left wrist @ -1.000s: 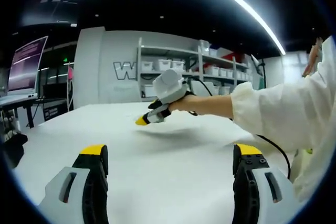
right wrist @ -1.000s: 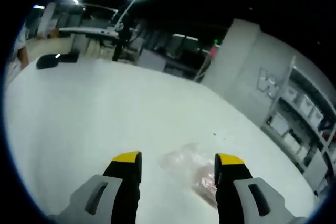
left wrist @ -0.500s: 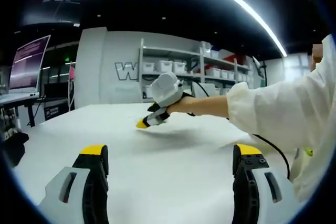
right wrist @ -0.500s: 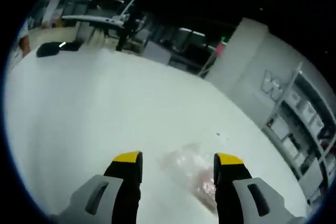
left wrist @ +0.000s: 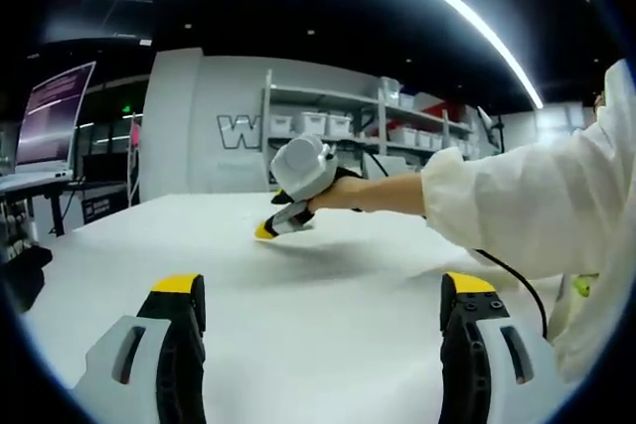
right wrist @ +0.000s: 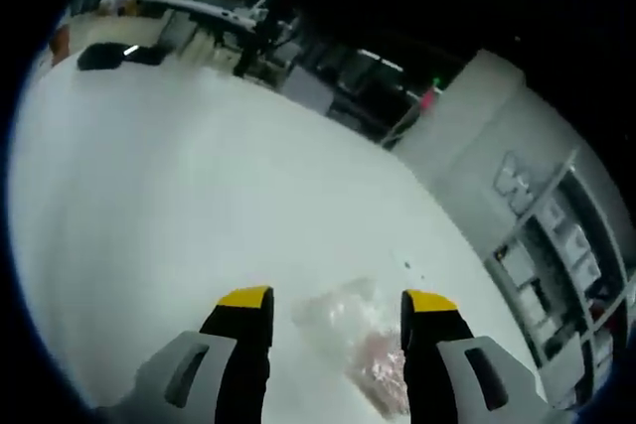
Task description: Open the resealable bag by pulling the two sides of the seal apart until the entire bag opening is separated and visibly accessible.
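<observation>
Right gripper view: my right claw (right wrist: pixel 336 303) sits wide open with the clear resealable bag (right wrist: pixel 355 343) lying flat on the white counter (right wrist: pixel 149 186) between its jaws. My left claw (left wrist: pixel 323 290) is open too, over bare counter, shelves (left wrist: pixel 368 136) way behind.

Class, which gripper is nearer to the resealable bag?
Right. The right gripper hangs over the resealable bag, jaws apart above it. The left gripper is far back across the white table.
</observation>
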A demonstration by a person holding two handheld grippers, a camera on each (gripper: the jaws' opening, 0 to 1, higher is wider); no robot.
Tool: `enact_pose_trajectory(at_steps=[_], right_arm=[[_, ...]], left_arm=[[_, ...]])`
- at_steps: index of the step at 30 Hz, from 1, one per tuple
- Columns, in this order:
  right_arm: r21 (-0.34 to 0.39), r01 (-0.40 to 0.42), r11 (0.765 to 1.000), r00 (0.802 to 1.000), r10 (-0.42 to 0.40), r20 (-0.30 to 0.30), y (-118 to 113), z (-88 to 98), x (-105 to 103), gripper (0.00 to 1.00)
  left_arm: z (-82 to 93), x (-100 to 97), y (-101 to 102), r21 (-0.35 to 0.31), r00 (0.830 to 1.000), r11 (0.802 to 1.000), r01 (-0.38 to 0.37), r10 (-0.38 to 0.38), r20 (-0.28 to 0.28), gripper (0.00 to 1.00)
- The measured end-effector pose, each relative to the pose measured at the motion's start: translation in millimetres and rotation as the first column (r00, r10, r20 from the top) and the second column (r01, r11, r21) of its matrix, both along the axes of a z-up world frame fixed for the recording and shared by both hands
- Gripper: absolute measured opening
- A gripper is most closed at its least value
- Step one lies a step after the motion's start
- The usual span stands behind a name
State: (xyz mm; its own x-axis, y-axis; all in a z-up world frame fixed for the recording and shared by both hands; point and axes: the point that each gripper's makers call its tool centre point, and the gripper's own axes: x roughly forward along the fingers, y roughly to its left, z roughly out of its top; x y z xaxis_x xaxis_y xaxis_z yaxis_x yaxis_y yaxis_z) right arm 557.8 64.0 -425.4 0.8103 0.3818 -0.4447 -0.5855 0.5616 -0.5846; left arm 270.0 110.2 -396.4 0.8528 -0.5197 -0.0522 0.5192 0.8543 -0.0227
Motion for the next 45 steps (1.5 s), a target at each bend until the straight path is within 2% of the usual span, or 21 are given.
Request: enact_pose_trajectory(at_steps=[11, 17, 32, 37, 41, 45], right_arm=[[-0.006, 0.021, 1.0, 1.0, -0.021, -0.014, -3.6, -4.6, 2.9, 0.47], [-0.024, 0.029, 0.999, 0.999, -0.03, -0.012, -7.3, -8.4, 8.0, 0.4], [-0.049, 0.026, 0.998, 1.0, -0.026, -0.015, -9.1, -10.9, 10.1, 0.33], [-0.056, 0.034, 0.998, 0.999, -0.036, -0.036, -10.8, -16.5, 8.1, 0.23], [-0.064, 0.037, 0.997, 0.999, -0.039, -0.032, -13.1, -15.4, 7.9, 0.25], [-0.046, 0.048, 0.998, 0.997, -0.05, -0.052, -15.2, -17.0, 7.9, 0.22]], left_arm=[[2.2, 1.0, 4.3, -0.013, 1.0, 1.0, -0.005, 0.005, 0.002, 0.97], [2.1, 0.9, 5.1, -0.015, 1.0, 1.0, -0.007, 0.007, 0.001, 0.97], [2.4, 1.2, 6.5, -0.017, 1.0, 1.0, -0.011, 0.011, 0.003, 0.97], [0.5, 0.5, 5.6, -0.018, 1.0, 1.0, -0.008, 0.008, -0.001, 0.97], [0.2, 0.1, 5.6, -0.022, 1.0, 1.0, -0.009, 0.009, 0.0, 0.96], [0.0, -0.1, 6.4, -0.023, 1.0, 1.0, -0.013, 0.013, 0.001, 0.96]])
